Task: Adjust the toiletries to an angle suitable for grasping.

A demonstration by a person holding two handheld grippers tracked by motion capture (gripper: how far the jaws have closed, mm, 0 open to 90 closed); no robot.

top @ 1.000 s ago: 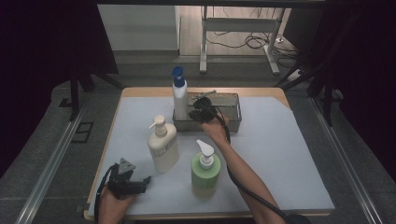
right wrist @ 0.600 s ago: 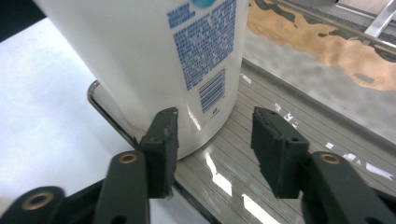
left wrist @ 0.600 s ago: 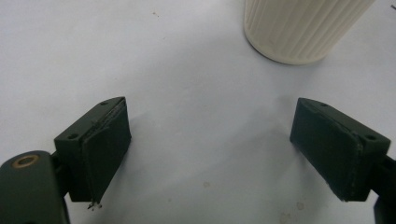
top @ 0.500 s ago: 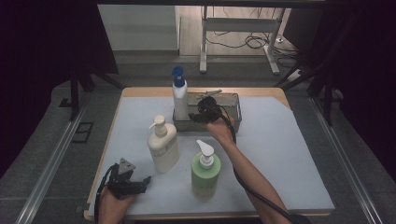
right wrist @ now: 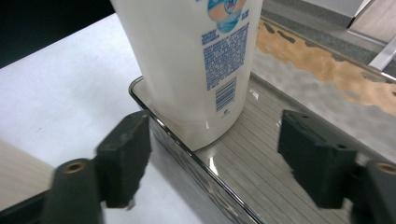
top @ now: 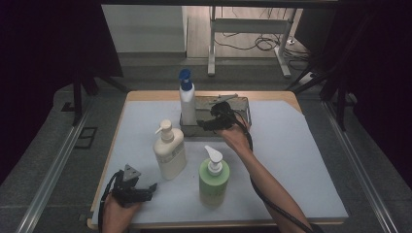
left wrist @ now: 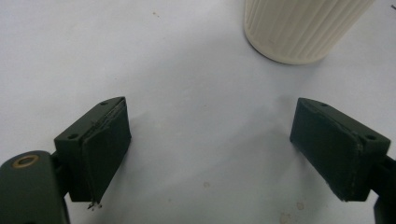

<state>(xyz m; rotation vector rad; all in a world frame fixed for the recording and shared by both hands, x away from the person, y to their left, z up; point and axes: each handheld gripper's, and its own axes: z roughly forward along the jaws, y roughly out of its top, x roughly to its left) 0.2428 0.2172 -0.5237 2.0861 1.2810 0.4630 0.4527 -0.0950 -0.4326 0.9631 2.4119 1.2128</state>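
A white bottle with a blue pump (top: pixel 187 104) stands upright in the left end of a metal tray (top: pixel 241 108) at the far middle of the table. My right gripper (top: pixel 208 121) is open at the tray's front rim, just right of that bottle. In the right gripper view the white bottle (right wrist: pixel 196 60) stands on the ribbed tray floor (right wrist: pixel 261 163) beyond my open right gripper (right wrist: pixel 215 163). My left gripper (top: pixel 151 188) rests open at the near left. In the left gripper view the cream bottle's base (left wrist: pixel 299 28) lies beyond my left gripper (left wrist: pixel 212 149).
A cream pump bottle (top: pixel 170 153) and a green pump bottle (top: pixel 214 179) stand on the white mat (top: pixel 301 160) between the two grippers. The right forearm crosses the mat beside the green bottle. Dark floor and a desk frame lie beyond the table.
My right gripper has shifted slightly to the right along the tray's front. The left gripper and the bottles have stayed put.
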